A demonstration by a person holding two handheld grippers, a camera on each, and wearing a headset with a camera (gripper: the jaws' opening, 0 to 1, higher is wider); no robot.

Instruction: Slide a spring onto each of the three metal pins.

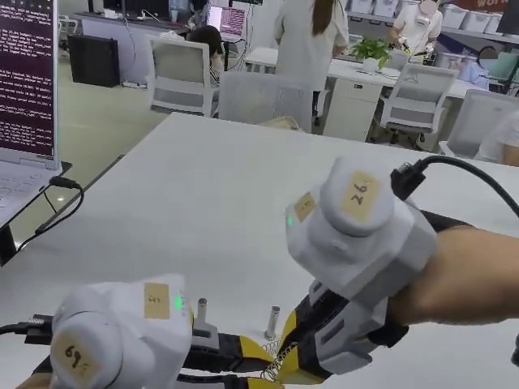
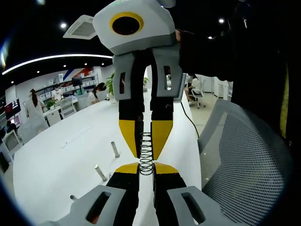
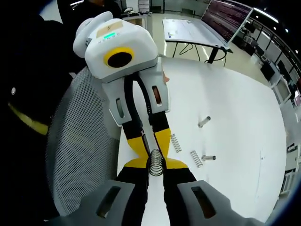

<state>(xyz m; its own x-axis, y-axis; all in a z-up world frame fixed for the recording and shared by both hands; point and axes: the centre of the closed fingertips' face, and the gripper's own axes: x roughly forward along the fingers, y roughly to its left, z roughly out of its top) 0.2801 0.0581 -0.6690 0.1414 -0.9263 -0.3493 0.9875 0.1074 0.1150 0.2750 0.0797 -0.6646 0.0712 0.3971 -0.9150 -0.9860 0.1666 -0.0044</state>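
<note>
One spring (image 2: 146, 153) is held between my two grippers, just above the white table (image 1: 211, 211). My left gripper (image 2: 146, 168) is shut on its near end, and my right gripper (image 2: 146, 141), reaching in from above, is shut on the far end. In the right gripper view the spring (image 3: 156, 161) shows end-on between the right gripper's (image 3: 156, 165) yellow tips, with the left gripper (image 3: 151, 143) opposite. Three metal pins (image 2: 114, 149) (image 2: 99, 172) (image 2: 73, 197) stand bare on the table. Two loose springs (image 3: 176, 142) (image 3: 195, 158) lie near the pins (image 3: 204, 122).
A laptop (image 1: 28, 89) and a black cable (image 1: 61, 207) sit at the table's left edge. A grey mesh chair (image 2: 244, 155) is close behind the grippers. Office chairs (image 1: 180, 74), desks and people are beyond the table's far edge.
</note>
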